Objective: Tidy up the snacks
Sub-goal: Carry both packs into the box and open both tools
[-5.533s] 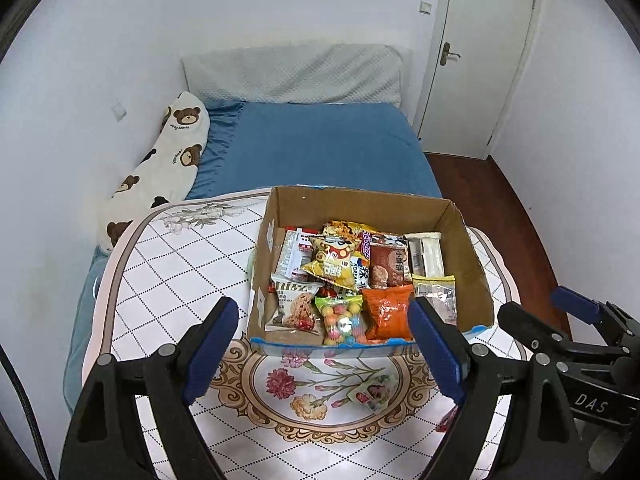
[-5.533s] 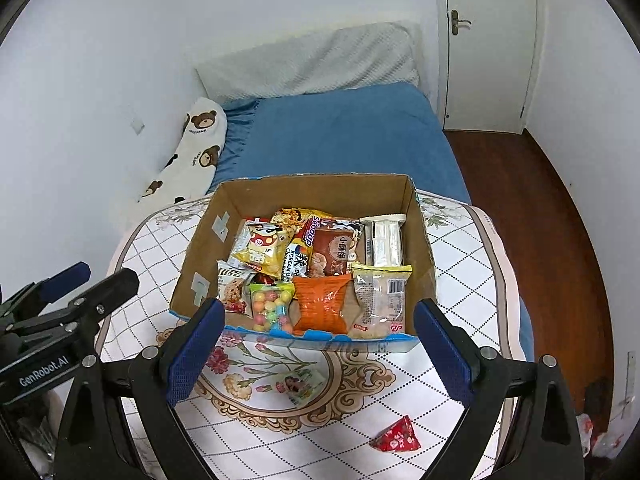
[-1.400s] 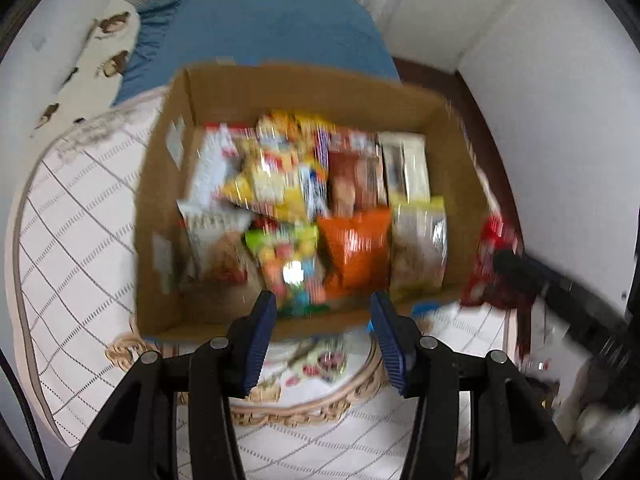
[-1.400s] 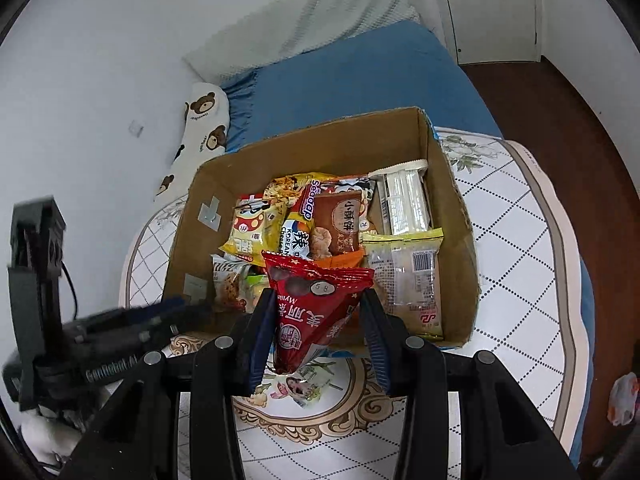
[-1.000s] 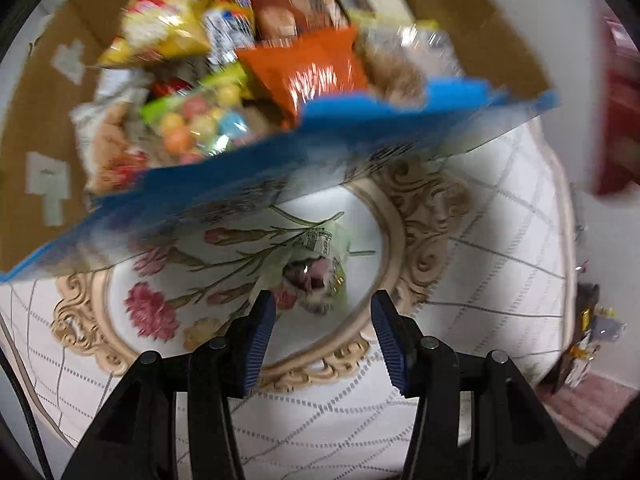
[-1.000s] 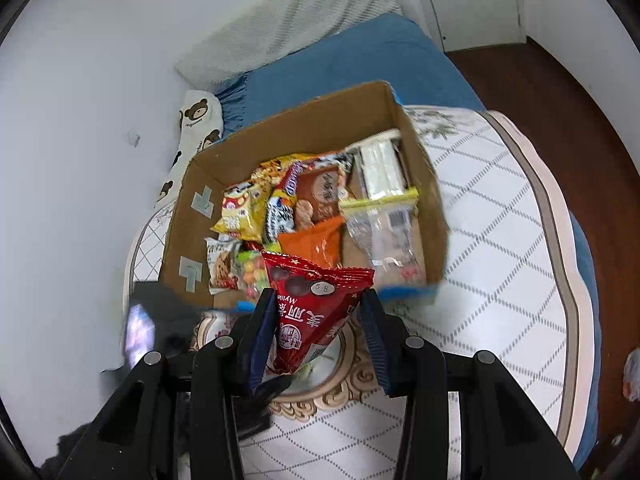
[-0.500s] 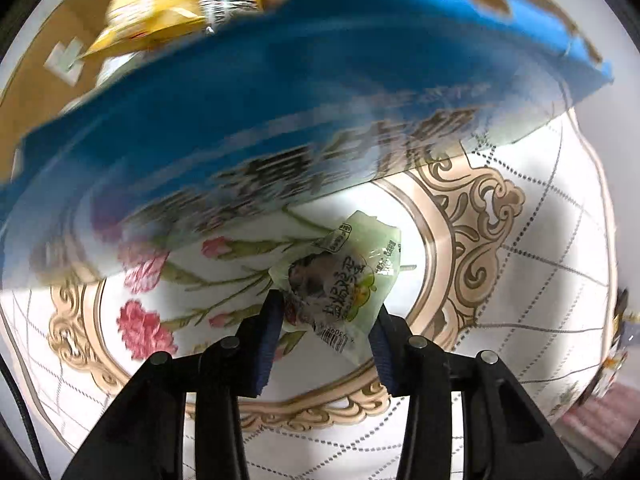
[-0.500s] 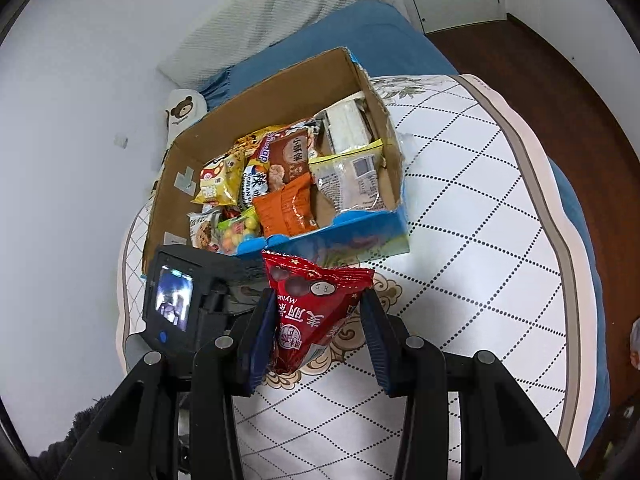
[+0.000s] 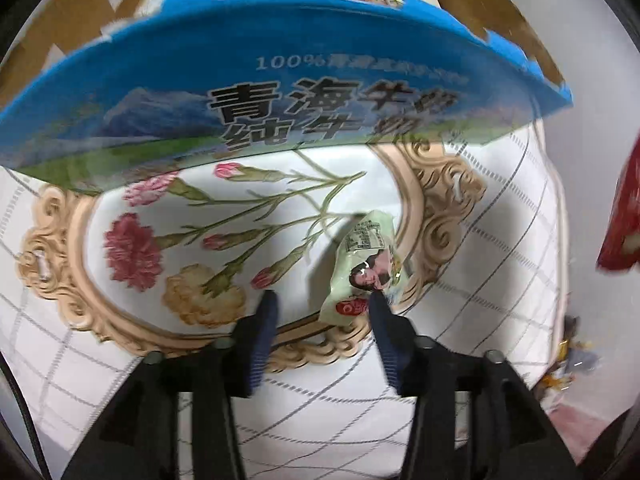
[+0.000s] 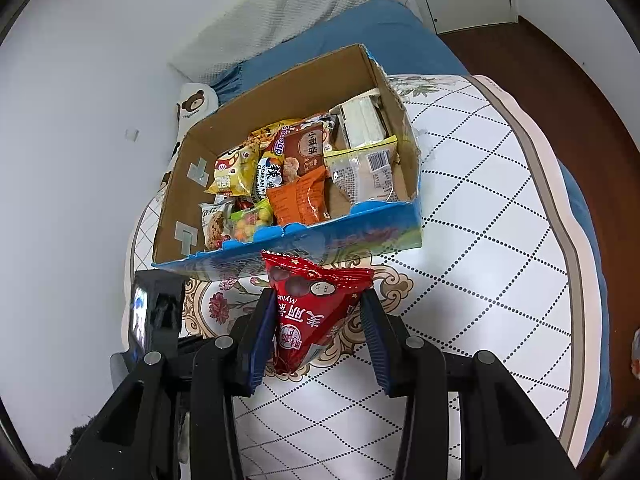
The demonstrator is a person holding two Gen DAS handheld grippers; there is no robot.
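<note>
A cardboard box (image 10: 288,92) with a blue printed front wall (image 9: 280,88) holds several snack packs. A pale green snack packet (image 9: 368,268) lies on the flowered tablecloth just in front of the box. My left gripper (image 9: 322,300) is low over the cloth with its jaws partly open; the right fingertip (image 9: 380,308) touches the packet's near edge, and the packet lies mostly beyond the tips. My right gripper (image 10: 318,312) is shut on a red snack bag (image 10: 312,312) and holds it above the table, in front of the box. The red bag also shows in the left wrist view (image 9: 624,220).
The round table (image 10: 500,208) has a white diamond-pattern cloth with a flower medallion (image 9: 136,248). A blue bed (image 10: 360,36) and bear pillow (image 10: 196,104) lie behind the box. Wood floor (image 10: 560,52) lies to the right. The left gripper's body (image 10: 156,316) stands at the table's left.
My left gripper has dropped closer to the cloth and the green packet now sits against its right fingertip. My right gripper still holds the red bag and has drawn slightly nearer the box.
</note>
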